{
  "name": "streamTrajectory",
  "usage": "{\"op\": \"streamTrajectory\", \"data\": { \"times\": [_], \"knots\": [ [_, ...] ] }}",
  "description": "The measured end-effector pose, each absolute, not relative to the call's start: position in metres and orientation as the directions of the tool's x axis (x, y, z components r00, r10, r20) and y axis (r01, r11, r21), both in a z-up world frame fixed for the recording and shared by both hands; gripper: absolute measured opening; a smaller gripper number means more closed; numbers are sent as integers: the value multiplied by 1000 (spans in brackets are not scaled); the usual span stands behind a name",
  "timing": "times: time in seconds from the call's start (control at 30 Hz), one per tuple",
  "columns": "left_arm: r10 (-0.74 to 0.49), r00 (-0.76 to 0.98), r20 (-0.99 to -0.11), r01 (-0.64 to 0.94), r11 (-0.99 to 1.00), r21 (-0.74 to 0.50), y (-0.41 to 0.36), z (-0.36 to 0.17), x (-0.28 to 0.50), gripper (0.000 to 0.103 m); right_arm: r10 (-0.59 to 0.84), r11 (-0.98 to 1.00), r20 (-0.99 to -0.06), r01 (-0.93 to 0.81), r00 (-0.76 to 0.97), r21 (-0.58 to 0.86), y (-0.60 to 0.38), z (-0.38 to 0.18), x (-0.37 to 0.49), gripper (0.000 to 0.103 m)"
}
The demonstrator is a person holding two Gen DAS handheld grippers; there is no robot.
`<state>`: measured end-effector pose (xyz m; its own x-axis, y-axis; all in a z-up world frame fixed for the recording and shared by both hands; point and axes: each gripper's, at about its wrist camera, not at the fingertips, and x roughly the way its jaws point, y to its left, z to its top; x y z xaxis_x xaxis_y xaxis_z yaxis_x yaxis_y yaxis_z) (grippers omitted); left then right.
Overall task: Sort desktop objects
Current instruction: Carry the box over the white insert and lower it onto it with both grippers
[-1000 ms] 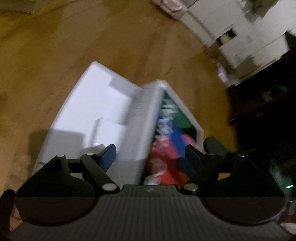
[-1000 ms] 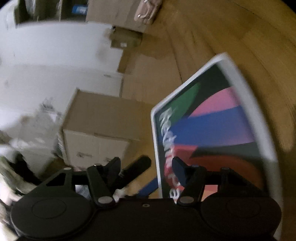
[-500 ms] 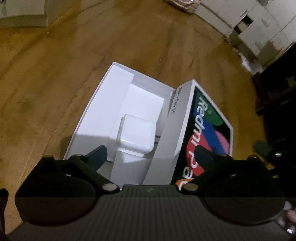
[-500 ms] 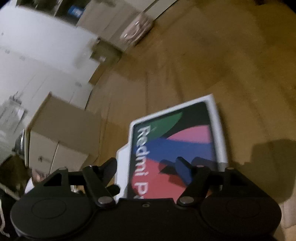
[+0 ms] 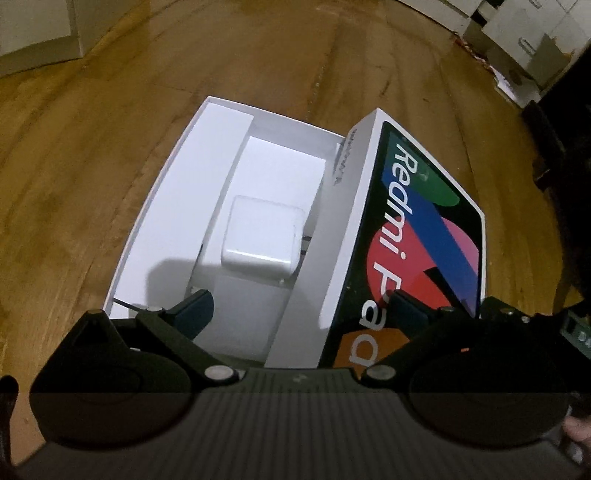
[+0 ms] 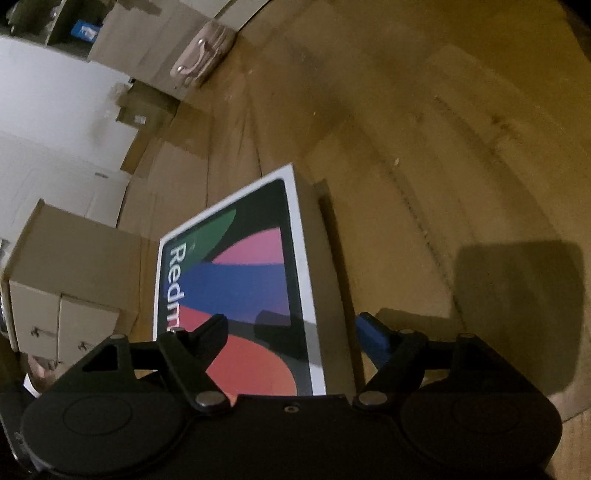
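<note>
An open white box tray (image 5: 177, 199) lies on the wooden table with a white charger block (image 5: 262, 236) in it. The colourful Redmi Pad lid (image 5: 417, 229) rests tilted against the tray's right side. My left gripper (image 5: 299, 314) is open above the near end of tray and lid. In the right wrist view the lid (image 6: 240, 280) lies just ahead, and my right gripper (image 6: 291, 332) is open, its fingers on either side of the lid's near right edge.
The wooden table (image 5: 110, 110) extends around the box. Cardboard boxes (image 6: 70, 266) stand off the left edge in the right wrist view. White boxes (image 5: 517, 33) sit beyond the far right edge, and a pink bag (image 6: 203, 55) lies far back.
The lid has come down from the right gripper's hold to rest against the tray. The right gripper has opened wide. The left gripper has opened wider and drawn back a little.
</note>
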<state>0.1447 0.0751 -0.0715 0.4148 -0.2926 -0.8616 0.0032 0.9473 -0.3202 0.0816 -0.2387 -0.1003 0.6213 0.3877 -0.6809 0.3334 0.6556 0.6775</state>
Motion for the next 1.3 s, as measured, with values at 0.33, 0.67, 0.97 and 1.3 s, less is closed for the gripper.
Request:
{"op": "streamTrajectory", "data": {
  "times": [0.33, 0.67, 0.97, 1.3],
  "knots": [
    [-324, 382, -866, 22, 940, -342, 63, -75, 147, 103, 420, 645, -682, 333, 598, 688, -221, -117, 90, 82],
    [-403, 375, -835, 91, 912, -399, 62, -73, 146, 103, 430, 657, -667, 296, 608, 693, -210, -114, 97, 78],
    [-375, 447, -812, 106, 924, -369, 79, -55, 146, 102, 493, 647, -585, 179, 644, 742, -198, -95, 103, 70],
    [-292, 454, -842, 78, 954, -289, 97, -51, 148, 103, 535, 680, -579, 92, 615, 727, -161, -81, 119, 70]
  ]
}}
